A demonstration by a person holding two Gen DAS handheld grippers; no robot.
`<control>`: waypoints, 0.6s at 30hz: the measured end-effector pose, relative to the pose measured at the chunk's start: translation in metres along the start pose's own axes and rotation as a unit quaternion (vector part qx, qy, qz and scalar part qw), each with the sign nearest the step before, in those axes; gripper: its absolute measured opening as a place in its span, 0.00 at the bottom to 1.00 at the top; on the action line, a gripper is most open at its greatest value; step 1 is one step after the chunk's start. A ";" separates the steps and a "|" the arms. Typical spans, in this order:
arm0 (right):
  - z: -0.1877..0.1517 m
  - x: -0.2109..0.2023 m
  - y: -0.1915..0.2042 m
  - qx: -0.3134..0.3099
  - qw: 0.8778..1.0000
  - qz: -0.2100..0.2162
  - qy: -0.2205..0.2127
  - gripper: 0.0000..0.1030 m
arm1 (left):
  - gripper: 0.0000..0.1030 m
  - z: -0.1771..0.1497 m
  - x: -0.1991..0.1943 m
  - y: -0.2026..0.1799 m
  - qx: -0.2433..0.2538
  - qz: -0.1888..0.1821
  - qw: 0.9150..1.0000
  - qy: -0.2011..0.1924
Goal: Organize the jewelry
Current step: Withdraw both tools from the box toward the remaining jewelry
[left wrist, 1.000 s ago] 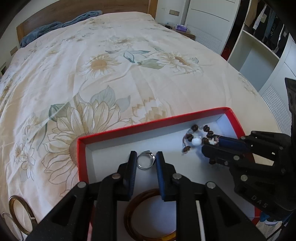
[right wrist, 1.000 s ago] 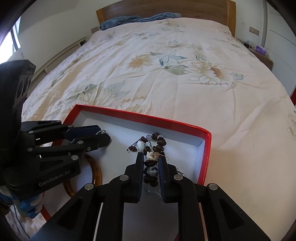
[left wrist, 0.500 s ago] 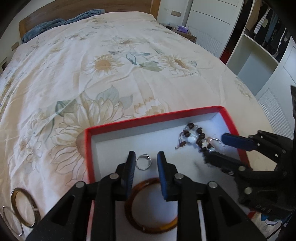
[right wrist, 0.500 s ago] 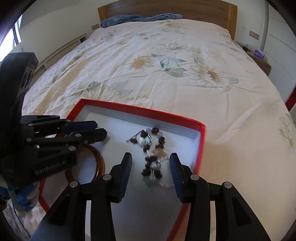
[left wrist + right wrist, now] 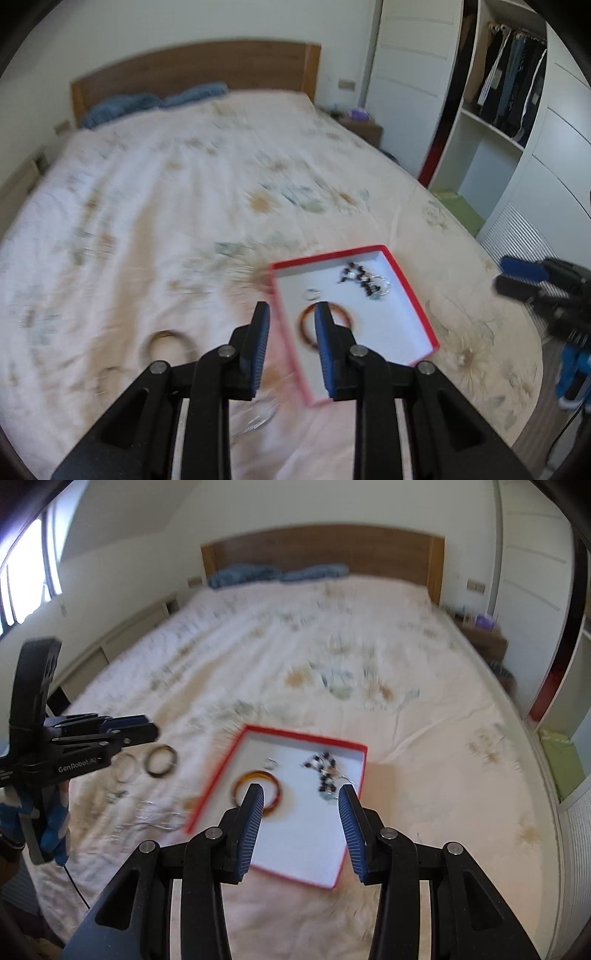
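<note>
Hovering above the bed (image 5: pixel 155 221), left tongs (image 5: pixel 291 341) gape empty; red box (image 5: pixel 413 284) already holds the amber bangle (image 5: pixel 347 321), a ring (image 5: pixel 312 294) and the beaded bracelet (image 5: pixel 360 278). Right view: right tongs (image 5: pixel 301 819) likewise parted, nothing between; dark bangle (image 5: pixel 160 761) and thin hoops (blurred) lie loose left of the box. Judged between items; next move calls for descending on a loose bangle.

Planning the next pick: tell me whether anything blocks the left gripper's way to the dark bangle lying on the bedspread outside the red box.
Nothing visible does. The left gripper hangs with empty jaws above the dark bangle, which lies alone on the bedspread; a thin pale ring sits beside it, and the red box is off to the side.
</note>
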State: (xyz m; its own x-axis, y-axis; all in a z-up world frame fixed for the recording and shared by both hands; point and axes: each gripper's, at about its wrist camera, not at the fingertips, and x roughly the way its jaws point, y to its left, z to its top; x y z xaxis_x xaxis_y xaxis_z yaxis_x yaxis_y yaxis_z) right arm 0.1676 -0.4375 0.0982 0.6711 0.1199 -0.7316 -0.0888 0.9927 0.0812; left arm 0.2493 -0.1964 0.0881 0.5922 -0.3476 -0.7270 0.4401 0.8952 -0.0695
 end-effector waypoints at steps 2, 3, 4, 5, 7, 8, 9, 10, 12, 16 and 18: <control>-0.004 -0.037 0.015 -0.002 1.000 0.004 -0.025 0.42 | 0.23 -0.012 -0.044 0.018 0.004 0.028 1.000 -0.013; -0.006 -0.050 0.020 -0.003 0.999 0.005 -0.034 0.42 | 0.23 -0.017 -0.061 0.026 0.003 0.038 0.999 -0.015; -0.009 -0.064 0.028 -0.004 0.999 0.008 -0.043 0.42 | 0.23 -0.023 -0.078 0.035 0.001 0.047 0.999 -0.019; -0.013 -0.078 0.035 -0.004 0.998 0.012 -0.053 0.42 | 0.23 -0.032 -0.101 0.045 -0.001 0.060 0.998 -0.027; -0.021 -0.106 0.052 -0.005 0.997 0.023 -0.071 0.43 | 0.23 -0.046 -0.133 0.060 -0.002 0.083 0.996 -0.039; -0.024 -0.114 0.058 -0.007 0.997 0.026 -0.077 0.43 | 0.23 -0.055 -0.152 0.068 -0.006 0.094 0.994 -0.046; -0.029 -0.125 0.066 -0.008 0.996 0.030 -0.084 0.43 | 0.23 -0.064 -0.169 0.075 -0.012 0.102 0.993 -0.054; -0.032 -0.132 0.072 -0.010 0.995 0.033 -0.090 0.43 | 0.24 -0.071 -0.183 0.081 -0.017 0.106 0.992 -0.061; -0.041 -0.152 0.086 -0.011 0.994 0.042 -0.103 0.43 | 0.34 -0.089 -0.214 0.090 -0.029 0.115 0.990 -0.077; -0.056 -0.182 0.110 -0.015 0.991 0.056 -0.122 0.43 | 0.42 -0.116 -0.258 0.101 -0.045 0.127 0.986 -0.101; -0.064 -0.196 0.120 -0.014 0.989 0.062 -0.132 0.44 | 0.42 -0.128 -0.276 0.104 -0.053 0.129 0.984 -0.113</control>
State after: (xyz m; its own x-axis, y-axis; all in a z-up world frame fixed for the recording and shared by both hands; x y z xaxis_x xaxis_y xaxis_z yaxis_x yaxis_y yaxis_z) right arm -0.0214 -0.3425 0.2082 0.8218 0.2436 -0.5150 -0.2010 0.9698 0.1380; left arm 0.0453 0.0285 0.1935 0.8149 -0.1468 -0.5607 0.1894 0.9817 0.0183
